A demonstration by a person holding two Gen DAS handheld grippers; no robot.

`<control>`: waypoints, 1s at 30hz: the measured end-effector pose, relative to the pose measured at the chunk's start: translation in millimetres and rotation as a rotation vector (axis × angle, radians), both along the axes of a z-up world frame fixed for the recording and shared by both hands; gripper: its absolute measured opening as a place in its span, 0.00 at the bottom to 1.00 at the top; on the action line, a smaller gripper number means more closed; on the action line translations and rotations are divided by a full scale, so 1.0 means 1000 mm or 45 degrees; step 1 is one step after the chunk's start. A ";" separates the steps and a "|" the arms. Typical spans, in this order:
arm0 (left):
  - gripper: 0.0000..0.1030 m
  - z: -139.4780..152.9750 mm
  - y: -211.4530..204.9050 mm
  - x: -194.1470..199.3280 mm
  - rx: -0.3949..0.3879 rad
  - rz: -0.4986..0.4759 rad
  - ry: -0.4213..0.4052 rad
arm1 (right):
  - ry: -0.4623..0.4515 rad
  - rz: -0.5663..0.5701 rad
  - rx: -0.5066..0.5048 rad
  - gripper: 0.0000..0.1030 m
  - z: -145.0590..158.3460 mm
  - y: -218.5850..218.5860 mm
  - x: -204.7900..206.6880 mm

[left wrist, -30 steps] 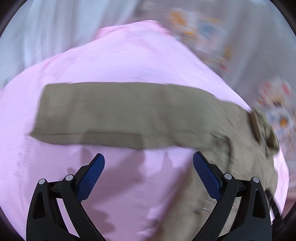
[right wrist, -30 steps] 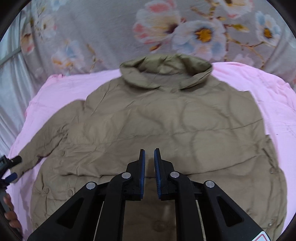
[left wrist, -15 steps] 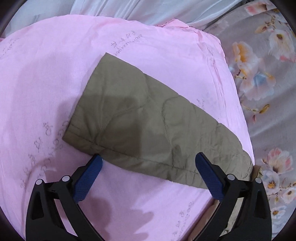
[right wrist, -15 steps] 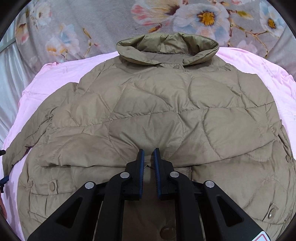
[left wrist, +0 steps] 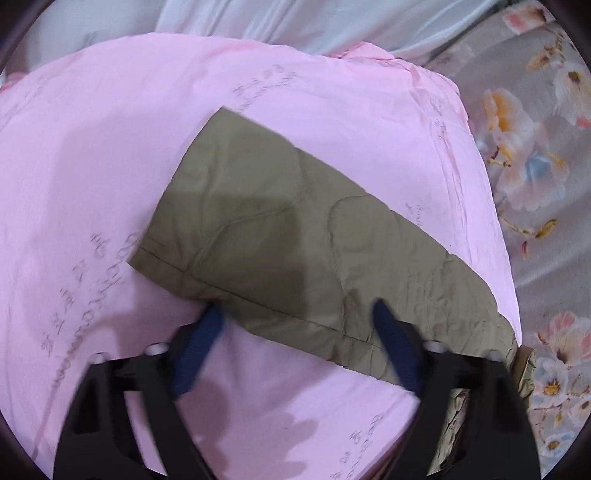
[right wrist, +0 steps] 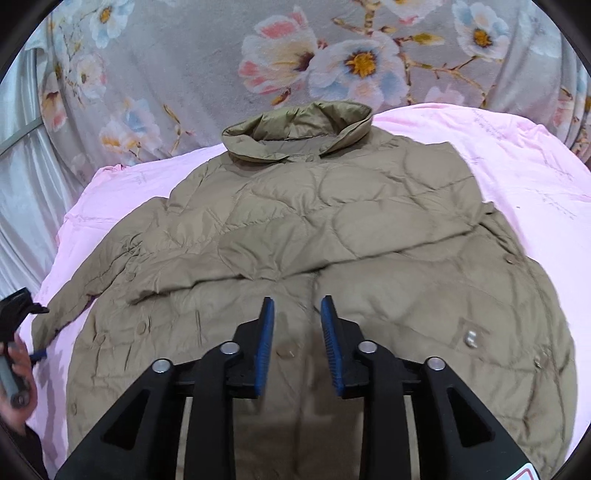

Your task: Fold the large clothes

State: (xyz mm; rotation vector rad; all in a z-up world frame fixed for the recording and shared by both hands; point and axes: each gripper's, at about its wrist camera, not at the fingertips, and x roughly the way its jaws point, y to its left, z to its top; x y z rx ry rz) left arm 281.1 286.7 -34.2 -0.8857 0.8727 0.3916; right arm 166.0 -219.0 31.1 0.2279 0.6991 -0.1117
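Jacket [right wrist: 332,236], khaki quilted puffer type, spread flat on a pink sheet [right wrist: 517,177] over the bed, collar [right wrist: 295,133] at the far end against the grey floral blanket [right wrist: 221,55]. Front side up, snap buttons [right wrist: 471,336] visible on the near part, one sleeve folded across the chest. Other sleeve [left wrist: 295,236] stretched out sideways over the pink sheet, cuff end pointing away toward the white curtain [left wrist: 295,22].

Left gripper [left wrist: 295,314] right at the near edge of that sleeve, jaws closing, sleeve edge sitting between the blue pads [left wrist: 391,332], one pad tucked at the hem and the other lying on top of the fabric. Kinda blurry there so can't tell if pinched yet, looks like not quite. Also visible at the far left edge of the right wrist view, with a hand [right wrist: 14,369] around its handle.

Right gripper [right wrist: 297,321] hovering over the middle of the jacket near the front placket, jaws opening, narrow gap, nothing between the pads, just the jacket underneath
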 end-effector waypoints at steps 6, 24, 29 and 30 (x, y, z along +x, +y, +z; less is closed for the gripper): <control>0.03 0.030 -0.021 0.013 0.079 -0.126 -0.086 | -0.008 -0.052 -0.033 0.30 -0.001 -0.019 -0.038; 0.02 0.173 -0.230 -0.030 0.472 -0.691 -0.524 | -0.019 -0.113 0.042 0.30 0.003 -0.056 -0.082; 0.02 0.191 -0.320 -0.034 0.509 -0.920 -0.571 | -0.017 -0.120 0.046 0.30 0.006 -0.059 -0.090; 0.02 0.192 -0.341 -0.035 0.509 -0.976 -0.571 | -0.017 -0.126 0.049 0.30 0.006 -0.061 -0.093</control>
